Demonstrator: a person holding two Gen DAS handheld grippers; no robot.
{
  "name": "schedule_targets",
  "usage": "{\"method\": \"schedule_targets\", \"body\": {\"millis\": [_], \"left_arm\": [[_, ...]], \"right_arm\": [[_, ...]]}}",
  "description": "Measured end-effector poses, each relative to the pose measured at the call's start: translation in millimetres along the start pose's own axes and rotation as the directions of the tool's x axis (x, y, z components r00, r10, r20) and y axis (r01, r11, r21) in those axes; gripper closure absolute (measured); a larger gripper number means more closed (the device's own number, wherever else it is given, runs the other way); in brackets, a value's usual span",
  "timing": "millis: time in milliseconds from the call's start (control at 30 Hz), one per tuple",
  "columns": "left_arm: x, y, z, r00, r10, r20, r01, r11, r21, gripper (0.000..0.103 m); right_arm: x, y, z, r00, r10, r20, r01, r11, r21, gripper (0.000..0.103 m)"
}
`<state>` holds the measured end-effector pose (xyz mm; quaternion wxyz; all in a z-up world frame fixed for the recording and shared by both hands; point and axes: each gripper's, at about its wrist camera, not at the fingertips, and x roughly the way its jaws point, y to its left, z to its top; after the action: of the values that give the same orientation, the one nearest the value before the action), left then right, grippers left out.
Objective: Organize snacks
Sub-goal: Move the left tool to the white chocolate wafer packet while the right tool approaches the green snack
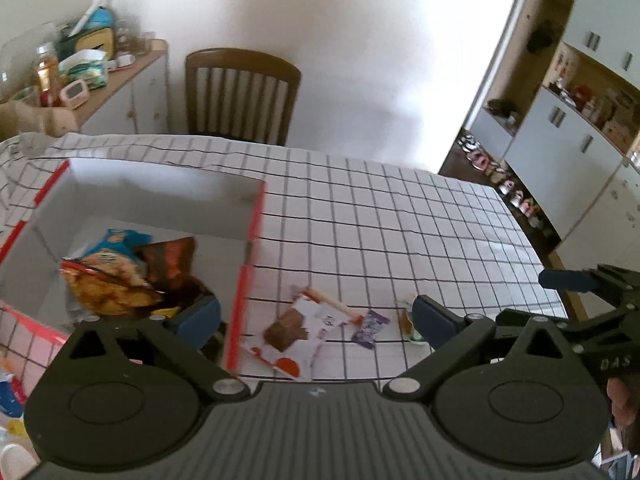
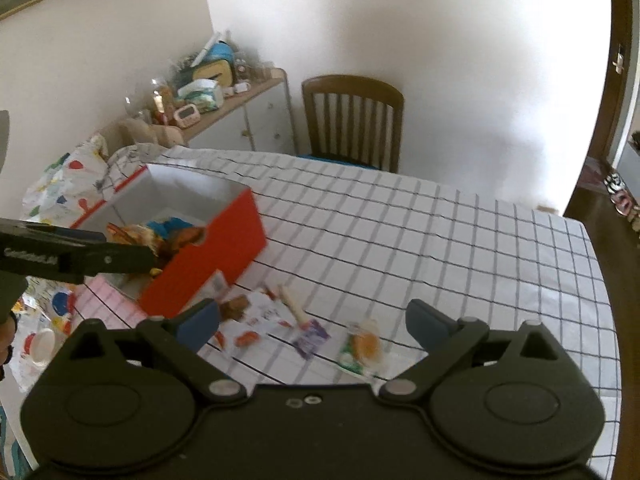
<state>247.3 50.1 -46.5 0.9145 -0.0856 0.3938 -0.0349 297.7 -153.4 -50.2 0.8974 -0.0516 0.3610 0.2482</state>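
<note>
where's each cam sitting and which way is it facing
Left wrist: on the left gripper, angled down at the box and loose snacks; right gripper at its right edge.
Right wrist: on the right gripper, angled down at the burger packet; left gripper at its left edge.
Shared: box, purple wrapper, checked table, chair.

box [image 2: 208,248] on my table [image 2: 400,240], left | chip bags [image 1: 116,276] in box | three snacks [image 2: 312,336] on table, right of box | chair [image 2: 352,120] behind table
</note>
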Motion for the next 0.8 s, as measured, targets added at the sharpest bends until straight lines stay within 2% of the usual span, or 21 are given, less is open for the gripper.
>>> {"method": "schedule_targets", "body": {"millis": [200,400,500,733,800], "left_arm": [[24.7,-21.0,-10.0,0.999,-0.001,-0.046,0.005,0.995,0.100,0.000],[48.0,-44.6,-24.0,0.997,0.011,-0.073,0.008,0.967,0.254,0.000],[58.4,-49.1,-28.3,0.996,0.003,-0.089,0.023,0.958,0.286,0.000],[76.0,-64.3,-37.8,0.998,0.033,-0.050,-0.010,0.916,0.401,0.000],[83.8,-63.6,-38.1,0.997,0.045,-0.060,-0.016,0.909,0.416,0.000]], "right_arm": [[7.5,-26.4,-11.2,0.999,-0.011,-0.033,0.012,1.000,0.028,0.003],[20.6,-43.2,-15.8,0.998,0.000,-0.062,0.003,0.999,0.052,0.003],[30.4,-49.1,-19.6,0.996,0.008,-0.085,-0.003,0.998,0.062,0.004],[56.1,-58.5,-25.5,0.989,0.021,-0.143,-0.008,0.996,0.087,0.007],[63.9,-61.1,-26.7,0.987,0.025,-0.159,-0.010,0.996,0.091,0.008]]}}
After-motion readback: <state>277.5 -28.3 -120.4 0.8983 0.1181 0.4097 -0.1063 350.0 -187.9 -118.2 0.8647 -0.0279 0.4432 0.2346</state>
